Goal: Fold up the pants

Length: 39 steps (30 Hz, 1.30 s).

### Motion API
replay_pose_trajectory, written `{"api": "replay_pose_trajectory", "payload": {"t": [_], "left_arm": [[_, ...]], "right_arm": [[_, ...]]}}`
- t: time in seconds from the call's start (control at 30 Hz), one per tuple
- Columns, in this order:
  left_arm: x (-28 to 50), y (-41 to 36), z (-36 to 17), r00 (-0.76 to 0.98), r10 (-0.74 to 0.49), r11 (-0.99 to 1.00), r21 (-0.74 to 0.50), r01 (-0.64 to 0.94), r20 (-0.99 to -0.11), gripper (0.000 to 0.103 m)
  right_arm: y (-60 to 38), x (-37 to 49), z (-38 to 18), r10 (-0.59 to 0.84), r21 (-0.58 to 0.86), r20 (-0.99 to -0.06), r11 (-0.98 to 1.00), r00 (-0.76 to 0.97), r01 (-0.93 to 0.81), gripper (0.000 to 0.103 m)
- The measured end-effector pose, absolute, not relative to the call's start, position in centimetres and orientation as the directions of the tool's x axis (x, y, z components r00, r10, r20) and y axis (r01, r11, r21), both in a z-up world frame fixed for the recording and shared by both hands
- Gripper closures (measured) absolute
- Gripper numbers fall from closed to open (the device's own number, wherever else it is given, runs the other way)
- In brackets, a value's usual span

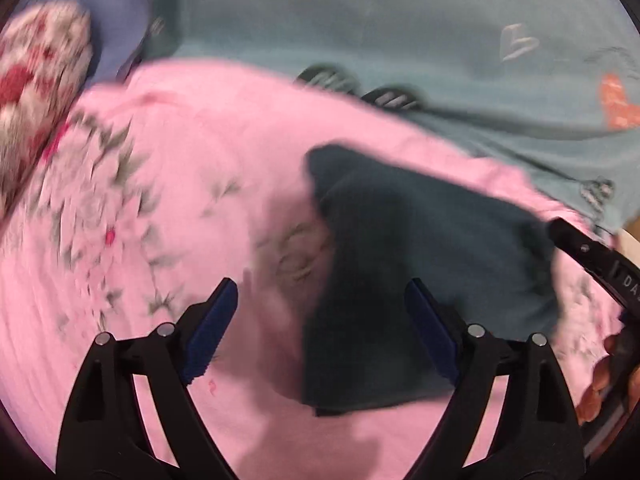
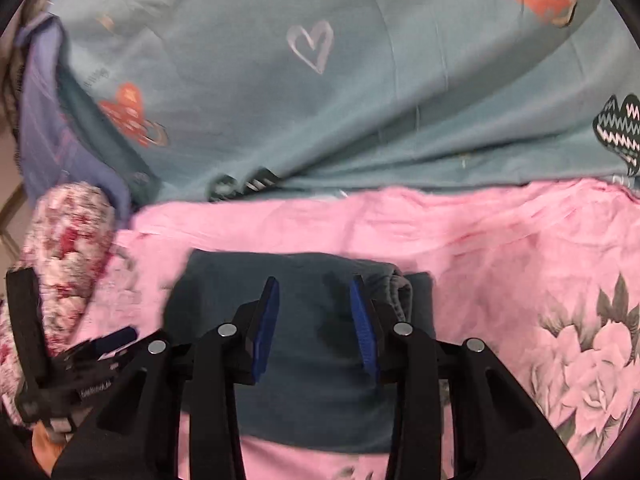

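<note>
The pants (image 1: 420, 260) are dark teal and lie folded into a compact rectangle on a pink flowered sheet (image 1: 180, 160). My left gripper (image 1: 322, 286) hovers over their left edge, open wide, with nothing between its blue pads. In the right wrist view the pants (image 2: 304, 368) lie directly beneath my right gripper (image 2: 315, 280). Its pads stand a narrow gap apart above the flat cloth and pinch nothing. A rolled waistband edge shows at the pants' right end. The right gripper's finger (image 1: 592, 256) shows at the right edge, and the left gripper (image 2: 100, 348) at the lower left.
A grey-blue sheet with heart prints (image 2: 360, 120) covers the bed beyond the pink sheet (image 2: 500, 248). A red-and-white flowered bundle (image 2: 68, 240) lies at the left, with a purple cloth (image 2: 44, 120) behind it.
</note>
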<state>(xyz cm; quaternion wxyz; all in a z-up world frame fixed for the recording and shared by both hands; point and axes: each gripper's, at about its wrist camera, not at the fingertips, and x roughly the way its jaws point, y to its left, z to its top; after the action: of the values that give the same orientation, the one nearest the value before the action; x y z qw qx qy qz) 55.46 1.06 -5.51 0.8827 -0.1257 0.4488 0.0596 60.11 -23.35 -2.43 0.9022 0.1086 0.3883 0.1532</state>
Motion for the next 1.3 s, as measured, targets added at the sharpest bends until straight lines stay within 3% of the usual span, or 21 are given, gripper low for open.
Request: {"api": "replay_pose_trajectory", "payload": {"t": [0.03, 0.07, 0.17, 0.23, 0.37, 0.43, 0.53, 0.6, 0.63, 0.67, 0.7, 0.8, 0.93, 1.07, 1.2, 1.3], "left_arm": [[55.9, 2.2, -6.8, 0.572, 0.001, 0.949, -0.18, -0.26, -0.82, 0.017], [55.8, 2.3, -6.9, 0.601, 0.036, 0.956, -0.148, -0.254, -0.798, 0.013], [55.9, 2.1, -7.4, 0.61, 0.085, 0.969, -0.078, -0.236, -0.788, 0.011], [55.8, 2.4, -7.0, 0.612, 0.066, 0.964, -0.107, -0.242, -0.788, 0.011], [51.7, 1.5, -3.1, 0.676, 0.06, 0.973, -0.108, -0.203, -0.734, 0.013], [48.0, 0.3, 0.2, 0.742, 0.059, 0.987, -0.074, -0.146, -0.667, 0.012], [40.2, -1.3, 5.5, 0.818, -0.024, 0.995, -0.095, -0.037, -0.575, 0.005], [34.8, -1.8, 8.8, 0.852, -0.083, 0.993, -0.119, 0.024, -0.517, 0.002], [31.4, -2.1, 10.8, 0.866, -0.114, 0.991, -0.118, 0.065, -0.486, 0.002], [28.9, -2.5, 12.3, 0.877, -0.132, 0.99, -0.113, 0.09, -0.463, 0.002], [26.0, -2.8, 13.9, 0.889, -0.142, 0.989, -0.102, 0.108, -0.436, 0.002], [17.8, -2.7, 17.3, 0.89, -0.179, 0.983, -0.111, 0.146, -0.419, 0.002], [9.8, -2.5, 17.5, 0.848, -0.219, 0.975, -0.137, 0.173, -0.483, 0.002], [4.4, -3.3, 13.2, 0.829, -0.167, 0.986, -0.081, 0.147, -0.533, 0.002], [0.3, -3.7, 8.6, 0.858, -0.11, 0.994, -0.039, 0.104, -0.502, 0.002], [-0.9, -3.3, 6.1, 0.841, -0.16, 0.987, -0.104, 0.124, -0.517, 0.002]], "right_arm": [[-23.2, 61.1, -3.5, 0.313, 0.283, -0.705, 0.947, 0.636, -0.152, 0.082], [-23.4, 62.0, -5.0, 0.279, 0.26, -0.739, 0.958, 0.613, -0.122, 0.099], [-23.5, 62.2, -5.5, 0.278, 0.242, -0.722, 0.959, 0.633, -0.146, 0.102], [-23.7, 61.7, -4.9, 0.297, 0.265, -0.709, 0.953, 0.64, -0.149, 0.095], [-25.1, 56.5, -0.6, 0.344, 0.292, -0.612, 0.935, 0.712, -0.201, 0.067], [-25.6, 52.4, 2.5, 0.334, 0.255, -0.592, 0.941, 0.734, -0.223, 0.066], [-26.9, 45.0, 7.1, 0.308, 0.204, -0.57, 0.951, 0.762, -0.232, 0.055], [-27.8, 38.9, 10.5, 0.267, 0.163, -0.543, 0.964, 0.796, -0.212, 0.028], [-28.3, 34.8, 12.7, 0.255, 0.146, -0.522, 0.967, 0.814, -0.21, 0.021], [-29.1, 31.2, 14.4, 0.236, 0.13, -0.511, 0.972, 0.826, -0.198, 0.007], [-29.4, 27.6, 16.1, 0.22, 0.117, -0.486, 0.975, 0.846, -0.186, 0.001], [-30.2, 17.0, 20.7, 0.215, 0.079, -0.368, 0.977, 0.904, -0.2, 0.001], [-30.5, 7.5, 21.9, 0.203, 0.048, -0.328, 0.979, 0.923, -0.199, 0.001], [-30.2, 2.1, 17.6, 0.187, 0.089, -0.317, 0.982, 0.93, -0.167, 0.001], [-29.4, -0.9, 11.2, 0.15, 0.13, -0.326, 0.985, 0.933, -0.113, 0.001], [-28.6, -1.8, 7.6, 0.115, 0.102, -0.361, 0.991, 0.925, -0.084, 0.001]]}}
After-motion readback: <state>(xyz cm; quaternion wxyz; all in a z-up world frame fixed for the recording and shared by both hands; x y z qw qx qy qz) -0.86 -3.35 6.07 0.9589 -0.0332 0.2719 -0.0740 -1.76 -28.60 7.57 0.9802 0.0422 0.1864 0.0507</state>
